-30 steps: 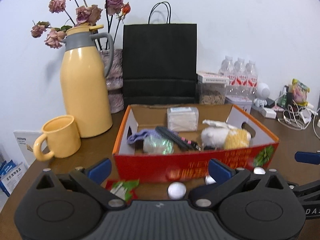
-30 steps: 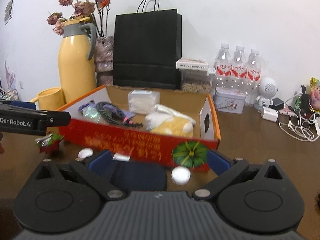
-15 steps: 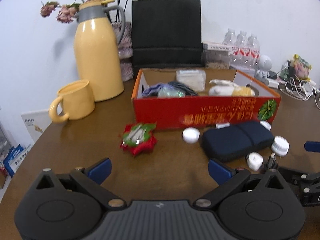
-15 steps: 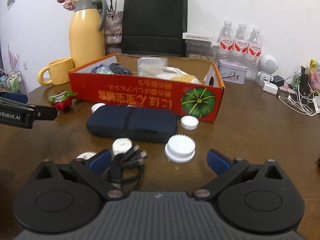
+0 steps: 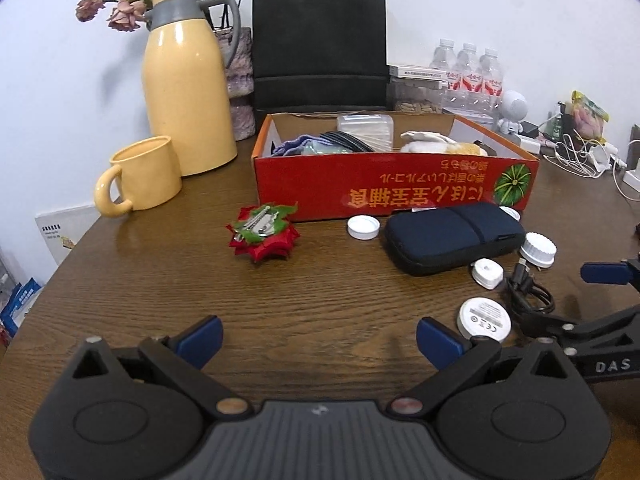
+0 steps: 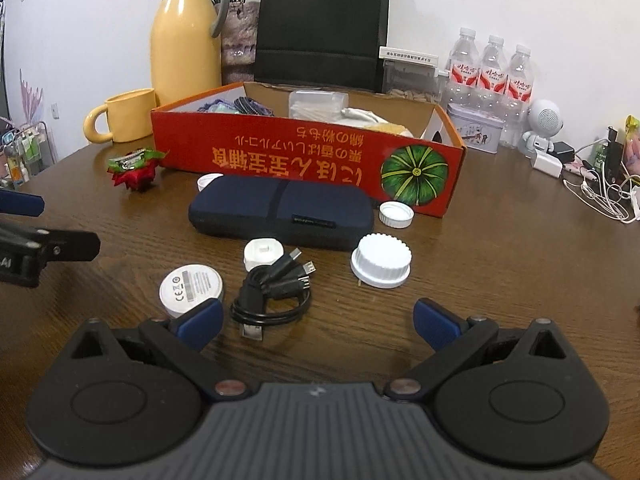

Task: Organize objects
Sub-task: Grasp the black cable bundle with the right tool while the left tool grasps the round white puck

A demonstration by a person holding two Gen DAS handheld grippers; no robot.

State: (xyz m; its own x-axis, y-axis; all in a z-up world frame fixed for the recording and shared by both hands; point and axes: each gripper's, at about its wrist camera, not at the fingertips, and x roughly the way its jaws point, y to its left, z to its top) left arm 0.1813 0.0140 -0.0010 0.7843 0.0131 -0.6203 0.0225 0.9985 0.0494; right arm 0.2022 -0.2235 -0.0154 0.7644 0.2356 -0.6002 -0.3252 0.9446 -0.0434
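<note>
Bench [image 5: 168, 288] near edge is bare wood under our left gripper [image 5: 318, 340], jaws wide, holding nothing. Right gripper [image 6: 318, 324] jaws also wide, over the black cable [image 6: 272, 294]. Navy case [image 6: 282, 212] lies flat, touching the red box [image 6: 304, 156] front; white caps [image 6: 381, 261] scattered beside it.

Red box [image 5: 396, 184]: near wall hides most of contents; only tops of a clear container [image 5: 365, 128] and a white-yellow soft item [image 5: 440, 144] show. Small white cap [image 5: 510, 212] at box's right corner mostly behind dark pouch [image 5: 454, 236]. Dried flowers [image 5: 132, 12] cut by top edge. Label txt on round white puck [image 6: 191, 286] too small to read. Cables [image 6: 604, 192] at table's right edge run out of frame, poss. chargers.
</note>
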